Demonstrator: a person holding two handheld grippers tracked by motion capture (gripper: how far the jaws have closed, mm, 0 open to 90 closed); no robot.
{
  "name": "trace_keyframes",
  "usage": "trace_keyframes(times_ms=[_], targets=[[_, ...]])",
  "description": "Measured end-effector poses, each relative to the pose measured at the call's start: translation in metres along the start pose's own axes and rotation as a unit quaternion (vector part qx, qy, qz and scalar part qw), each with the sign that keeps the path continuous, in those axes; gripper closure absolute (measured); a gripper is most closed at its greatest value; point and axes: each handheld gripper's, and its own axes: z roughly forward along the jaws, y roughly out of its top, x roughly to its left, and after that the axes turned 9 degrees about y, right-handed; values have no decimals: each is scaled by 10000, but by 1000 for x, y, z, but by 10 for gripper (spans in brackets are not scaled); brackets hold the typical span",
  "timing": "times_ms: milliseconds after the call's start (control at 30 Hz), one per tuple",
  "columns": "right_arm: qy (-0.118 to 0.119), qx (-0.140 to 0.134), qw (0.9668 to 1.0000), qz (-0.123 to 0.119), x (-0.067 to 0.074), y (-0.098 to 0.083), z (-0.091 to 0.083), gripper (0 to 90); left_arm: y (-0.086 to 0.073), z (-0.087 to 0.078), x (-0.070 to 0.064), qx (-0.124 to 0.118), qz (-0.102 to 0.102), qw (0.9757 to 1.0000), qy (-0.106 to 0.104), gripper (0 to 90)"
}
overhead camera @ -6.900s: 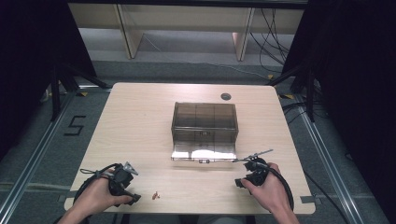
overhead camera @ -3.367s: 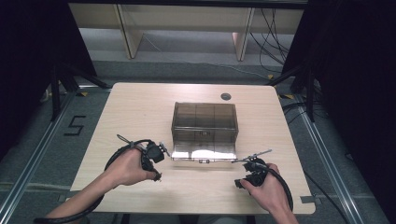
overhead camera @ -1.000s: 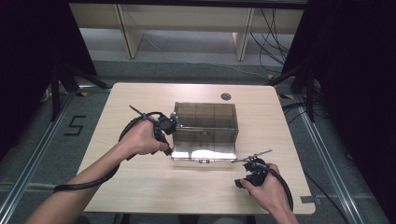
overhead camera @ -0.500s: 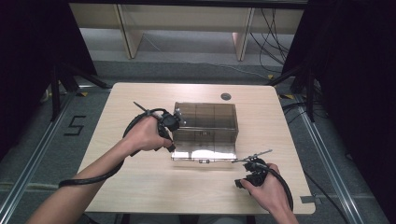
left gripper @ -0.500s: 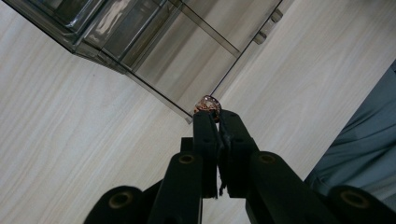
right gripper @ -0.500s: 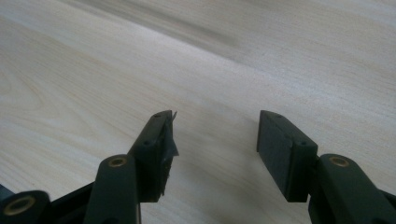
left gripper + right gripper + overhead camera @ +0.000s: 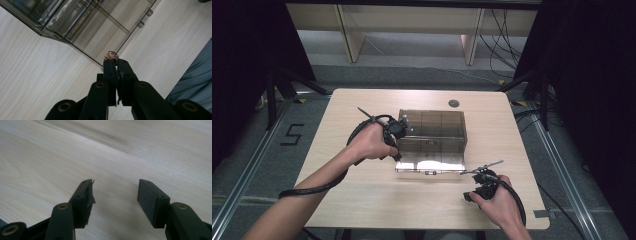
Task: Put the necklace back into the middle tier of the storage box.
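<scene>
Ring: small reddish, stone-set piece pinched at the very tips of the left gripper, held above the near left corner of the box.
Left gripper: in the person's left hand, at the left end of the box; fingers clenched on the ring, pads pressed nearly together. Cable trails back along the forearm.
Box: clear smoky plastic organiser with inner dividers, mid-tabletop; its lid lies open and flat toward the person.
Right gripper: in the person's right hand, near the front right part of the tabletop, just right of the open lid; fingers released, standing apart with bare wood between them.
Tabletop: pale wood grain.
Dark disc: small, round, beyond the box near the far edge.
</scene>
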Motion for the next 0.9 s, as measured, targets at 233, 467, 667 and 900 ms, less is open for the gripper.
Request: trace_keyframes(times_ms=[233,467,667,900], targets=[[5,0,10000,4,0,0,0,465,4,1,1,33,-29,10000,-3,859],[8,1,10000,1,0,0,0,465,8,4,2,25,-58,10000,-19,859],[8,2,10000,5,0,0,0,464,10,7,3,10,-45,10000,-7,859],[7,-7,10000,11,0,0,0,463,13,7,4,13,-22,10000,-5,859]])
